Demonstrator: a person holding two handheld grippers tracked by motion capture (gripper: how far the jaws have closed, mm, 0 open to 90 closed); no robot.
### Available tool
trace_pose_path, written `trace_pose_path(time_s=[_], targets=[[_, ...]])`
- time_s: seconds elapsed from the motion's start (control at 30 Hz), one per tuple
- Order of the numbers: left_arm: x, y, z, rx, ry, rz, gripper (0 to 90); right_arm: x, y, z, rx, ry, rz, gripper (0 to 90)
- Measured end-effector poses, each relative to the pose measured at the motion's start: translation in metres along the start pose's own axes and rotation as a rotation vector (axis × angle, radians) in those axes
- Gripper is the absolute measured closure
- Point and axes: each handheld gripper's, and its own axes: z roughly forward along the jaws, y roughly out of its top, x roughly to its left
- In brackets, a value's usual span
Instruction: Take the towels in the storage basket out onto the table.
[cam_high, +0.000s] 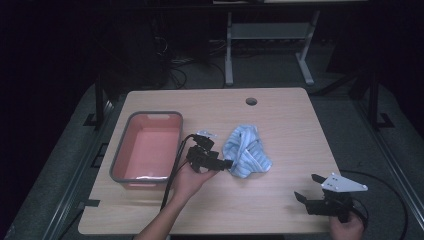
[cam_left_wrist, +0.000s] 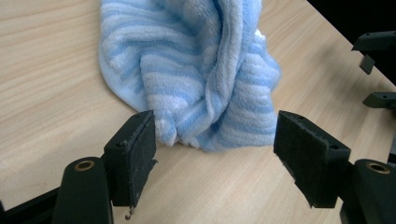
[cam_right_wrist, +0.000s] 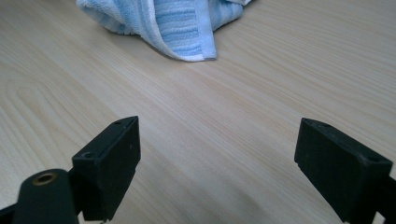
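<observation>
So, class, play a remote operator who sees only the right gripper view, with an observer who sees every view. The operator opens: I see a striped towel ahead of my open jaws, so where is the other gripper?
Observer: The left gripper is at the towel's near edge, jaws open either side of a fold.
Operator: Has it gripped the cloth yet?
Observer: No. In the left gripper view one pad sits close against the fold and the other stands clear.
Operator: Anything else on the table?
Observer: A grey-rimmed pink tub sits left of the towel.
</observation>
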Motion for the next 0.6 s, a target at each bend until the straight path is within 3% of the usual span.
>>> trace_pose_path(time_s=[0.6], targets=[[-0.005,-0.023,-0.011,-0.012,-0.01,0.011,28.8,0.0,0.0,-0.001,0.003,-0.003,0.006,13.8]])
